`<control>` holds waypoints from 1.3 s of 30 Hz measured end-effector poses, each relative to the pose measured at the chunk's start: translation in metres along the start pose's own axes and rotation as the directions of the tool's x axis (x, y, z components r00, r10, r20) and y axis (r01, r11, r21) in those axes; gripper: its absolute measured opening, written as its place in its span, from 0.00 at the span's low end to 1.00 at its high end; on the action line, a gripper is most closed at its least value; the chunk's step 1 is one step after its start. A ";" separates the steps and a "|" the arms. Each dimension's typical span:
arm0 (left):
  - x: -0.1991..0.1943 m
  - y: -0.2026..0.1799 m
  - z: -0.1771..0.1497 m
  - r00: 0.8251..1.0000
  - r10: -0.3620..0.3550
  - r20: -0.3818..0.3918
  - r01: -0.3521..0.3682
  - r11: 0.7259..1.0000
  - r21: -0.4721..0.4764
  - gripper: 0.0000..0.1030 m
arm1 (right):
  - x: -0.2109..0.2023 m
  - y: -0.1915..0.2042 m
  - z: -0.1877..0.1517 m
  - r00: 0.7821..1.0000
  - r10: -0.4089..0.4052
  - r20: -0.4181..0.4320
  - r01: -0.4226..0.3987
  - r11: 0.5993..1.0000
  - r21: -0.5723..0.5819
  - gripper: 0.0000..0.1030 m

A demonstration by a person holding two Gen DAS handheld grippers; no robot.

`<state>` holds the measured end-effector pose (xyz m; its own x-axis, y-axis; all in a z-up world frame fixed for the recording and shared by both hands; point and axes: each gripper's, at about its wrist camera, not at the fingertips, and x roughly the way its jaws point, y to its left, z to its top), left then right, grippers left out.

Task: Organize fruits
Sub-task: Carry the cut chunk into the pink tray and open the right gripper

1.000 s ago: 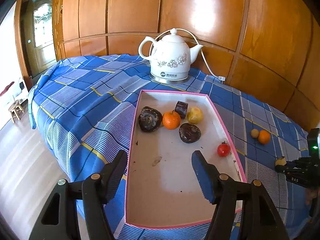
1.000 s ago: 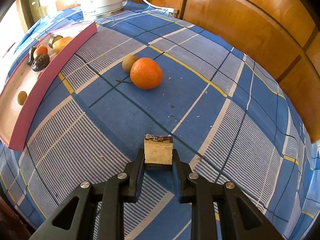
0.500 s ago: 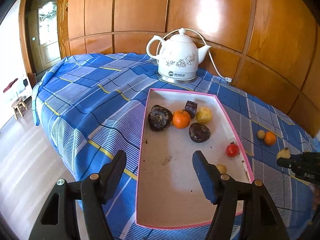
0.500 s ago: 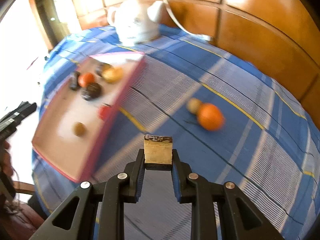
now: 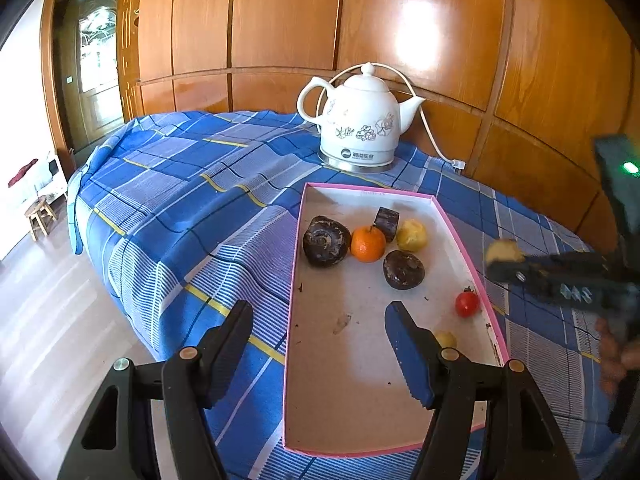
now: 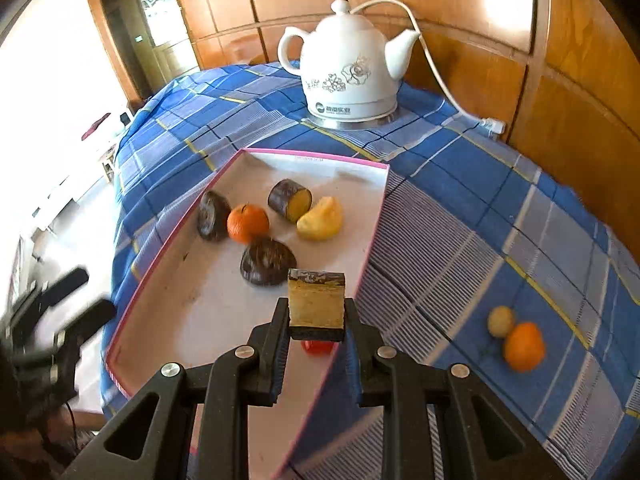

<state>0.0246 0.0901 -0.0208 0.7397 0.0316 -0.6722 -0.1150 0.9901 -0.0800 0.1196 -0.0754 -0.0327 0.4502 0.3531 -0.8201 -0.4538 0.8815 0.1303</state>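
A pink-rimmed tray (image 5: pixel 298 280) (image 6: pixel 376 220) lies on the blue plaid cloth. It holds two dark fruits (image 5: pixel 326 236), an orange (image 5: pixel 368 244), a dark-skinned cut piece (image 5: pixel 387 219), a yellow fruit (image 5: pixel 412 235), a small red tomato (image 5: pixel 467 304) and a small yellow fruit (image 5: pixel 446 338). My right gripper (image 6: pixel 317 316) is shut on a tan, dark-skinned fruit chunk (image 6: pixel 316 300) above the tray's right edge; it also shows in the left wrist view (image 5: pixel 504 264). My left gripper (image 5: pixel 320 340) is open and empty over the tray's near left rim. An orange (image 6: pixel 524 346) and a small yellowish fruit (image 6: pixel 500 321) lie on the cloth, right of the tray.
A white electric kettle (image 5: pixel 360 128) (image 6: pixel 348 76) stands behind the tray, its cord running to the wooden wall panels (image 5: pixel 280 20). The cloth-covered table (image 5: pixel 180 200) drops off at left to a light floor with a small stool (image 5: pixel 40 216).
My right gripper has carried the fruit chunk left from the cloth to above the tray's right edge. The left gripper has drawn back slightly and stays open.
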 end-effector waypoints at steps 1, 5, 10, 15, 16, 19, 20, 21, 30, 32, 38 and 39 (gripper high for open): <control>0.001 0.000 -0.001 1.000 0.000 -0.002 0.000 1.000 0.001 0.67 | 0.005 0.001 0.004 1.000 -0.001 -0.009 0.001 1.000 0.009 0.23; 0.002 -0.002 -0.002 1.000 -0.005 -0.009 0.006 1.000 0.003 0.67 | 0.031 0.003 0.017 0.999 -0.015 -0.051 0.016 1.000 0.019 0.23; 0.005 -0.004 -0.004 1.000 -0.004 -0.014 0.004 1.000 0.016 0.67 | 0.055 0.008 0.020 0.995 -0.034 -0.096 0.034 0.999 0.003 0.24; 0.007 -0.002 -0.005 1.000 -0.001 -0.023 0.002 1.000 0.008 0.67 | 0.057 0.006 0.017 0.996 -0.037 -0.085 0.039 0.999 0.017 0.28; 0.007 -0.002 -0.005 1.000 -0.004 -0.025 0.004 1.000 0.006 0.67 | 0.055 0.005 0.017 0.996 -0.035 -0.081 0.037 0.999 0.022 0.28; 0.006 -0.003 -0.005 1.000 -0.004 -0.020 0.004 1.000 0.013 0.67 | 0.049 0.003 0.016 0.997 -0.027 -0.066 0.029 0.999 0.028 0.28; 0.006 -0.003 -0.005 1.000 -0.005 -0.021 0.006 1.000 0.012 0.67 | 0.048 0.003 0.015 0.998 -0.026 -0.063 0.028 0.999 0.027 0.28; 0.006 -0.003 -0.005 1.000 -0.007 -0.021 0.007 1.000 0.011 0.67 | 0.047 0.004 0.015 0.998 -0.025 -0.062 0.027 0.999 0.025 0.28; 0.001 -0.003 -0.004 1.000 -0.001 -0.005 0.001 1.000 0.008 0.67 | 0.034 0.005 0.007 0.999 0.004 -0.032 -0.003 0.999 0.054 0.28; -0.001 -0.003 -0.004 1.000 -0.002 -0.001 0.002 1.000 0.010 0.67 | 0.030 0.003 0.004 1.000 0.008 -0.024 -0.007 0.998 0.063 0.28; -0.006 -0.007 -0.003 1.000 -0.008 0.013 0.008 1.000 0.024 0.67 | 0.008 0.002 -0.007 1.000 0.004 0.011 -0.004 0.998 0.063 0.29; -0.007 -0.008 -0.004 1.000 -0.009 0.014 0.009 1.000 0.025 0.67 | 0.005 0.001 -0.009 1.000 0.005 0.017 -0.006 0.998 0.063 0.28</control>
<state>0.0182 0.0819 -0.0185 0.7497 0.0242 -0.6613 -0.0916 0.9935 -0.0674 0.1139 -0.0754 -0.0415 0.4611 0.3623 -0.8100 -0.4069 0.8976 0.1698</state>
